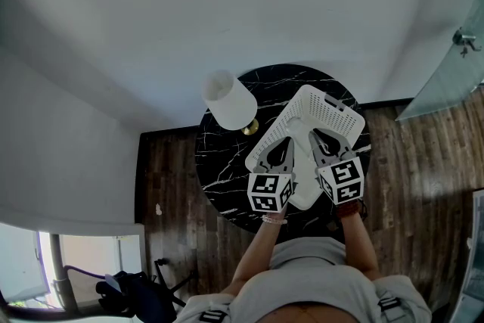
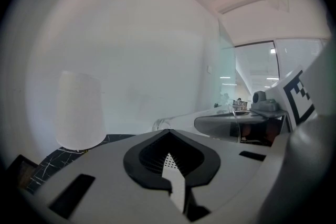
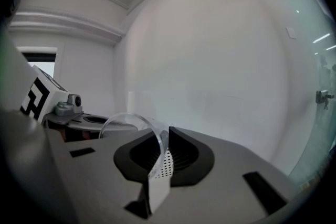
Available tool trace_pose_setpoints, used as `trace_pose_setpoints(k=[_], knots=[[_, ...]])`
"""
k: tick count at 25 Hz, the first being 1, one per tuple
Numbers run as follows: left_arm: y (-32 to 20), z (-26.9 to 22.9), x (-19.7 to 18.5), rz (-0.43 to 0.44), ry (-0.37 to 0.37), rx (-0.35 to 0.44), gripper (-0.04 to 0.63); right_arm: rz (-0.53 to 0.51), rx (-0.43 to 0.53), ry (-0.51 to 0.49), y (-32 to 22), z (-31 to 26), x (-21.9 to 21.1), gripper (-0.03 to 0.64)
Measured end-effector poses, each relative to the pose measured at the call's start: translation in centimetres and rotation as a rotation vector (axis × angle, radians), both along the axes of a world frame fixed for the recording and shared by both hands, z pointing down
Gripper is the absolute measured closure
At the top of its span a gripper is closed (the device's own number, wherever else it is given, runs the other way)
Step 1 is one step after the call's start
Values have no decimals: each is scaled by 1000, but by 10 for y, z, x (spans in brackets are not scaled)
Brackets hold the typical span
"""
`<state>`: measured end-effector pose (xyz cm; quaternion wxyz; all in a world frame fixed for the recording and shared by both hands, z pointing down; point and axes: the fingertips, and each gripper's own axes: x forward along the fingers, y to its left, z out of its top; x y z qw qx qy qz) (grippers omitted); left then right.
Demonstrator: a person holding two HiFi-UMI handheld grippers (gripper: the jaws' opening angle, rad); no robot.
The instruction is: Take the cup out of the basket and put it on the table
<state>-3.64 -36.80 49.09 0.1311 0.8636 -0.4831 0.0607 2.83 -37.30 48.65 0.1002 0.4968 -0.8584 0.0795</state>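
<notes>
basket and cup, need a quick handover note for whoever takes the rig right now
left gripper: shut on the basket rim.
right gripper: shut on the basket rim too; clear cup rim sits at its jaws, pinched or not unclear.
basket over the black table, cup inside it.
done: nothing yet. left: lift the cup out, set it on the table.

- no readable text, brand, number or sign anywhere
- cubes on left gripper (image 1: pixel 285 147) and right gripper (image 1: pixel 321 138): black-white square marker codes only, no letters or digits
</notes>
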Motion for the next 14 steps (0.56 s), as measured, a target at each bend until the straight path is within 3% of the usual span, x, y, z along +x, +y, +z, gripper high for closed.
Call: trace_pose_setpoints(k=[14], knots=[[0, 3, -1, -3, 5, -6, 591, -4, -1, 9, -1, 2, -1, 583]])
